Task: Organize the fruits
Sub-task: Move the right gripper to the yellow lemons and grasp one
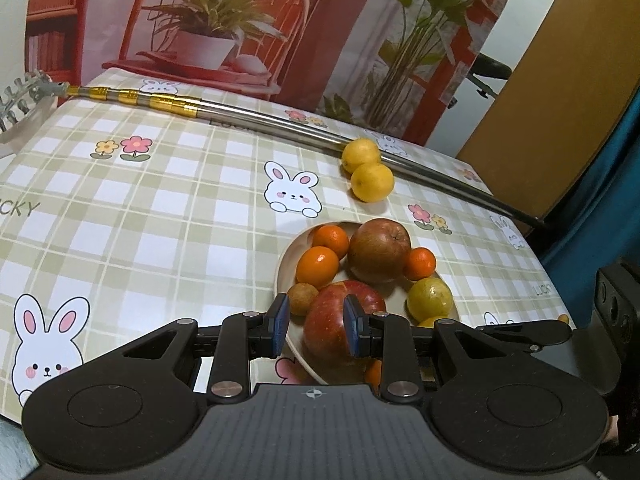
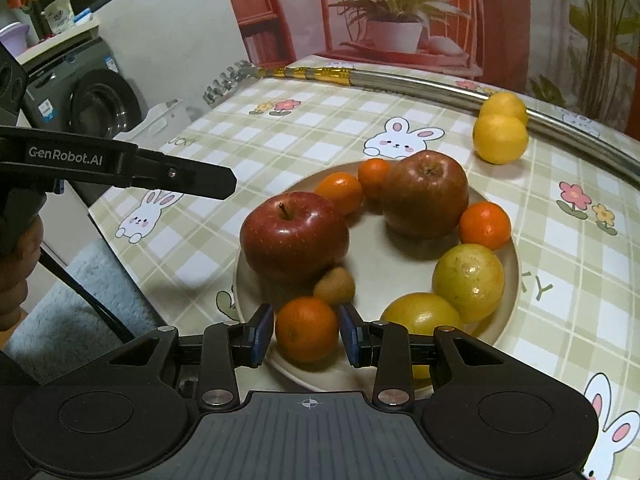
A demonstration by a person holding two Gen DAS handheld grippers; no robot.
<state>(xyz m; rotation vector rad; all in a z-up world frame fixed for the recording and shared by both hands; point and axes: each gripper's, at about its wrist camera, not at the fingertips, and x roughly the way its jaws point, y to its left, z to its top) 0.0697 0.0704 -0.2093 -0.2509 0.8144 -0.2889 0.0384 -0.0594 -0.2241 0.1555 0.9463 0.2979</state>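
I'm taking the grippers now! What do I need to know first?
Left hand-held gripper: shut, empty, hovering beside the plate.
Right hand-held gripper: shut on a small orange over the plate's near rim; it looks gripped.
On the plate: two apples, more oranges and other fruit.
Off the plate: two yellow fruits on the tablecloth, against the metal pole.
Left to do: probably sort the yellow pair. I cannot tell whether the orange is arriving or leaving.

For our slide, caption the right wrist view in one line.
Right gripper shut on a small orange tangerine above a beige plate of fruit.
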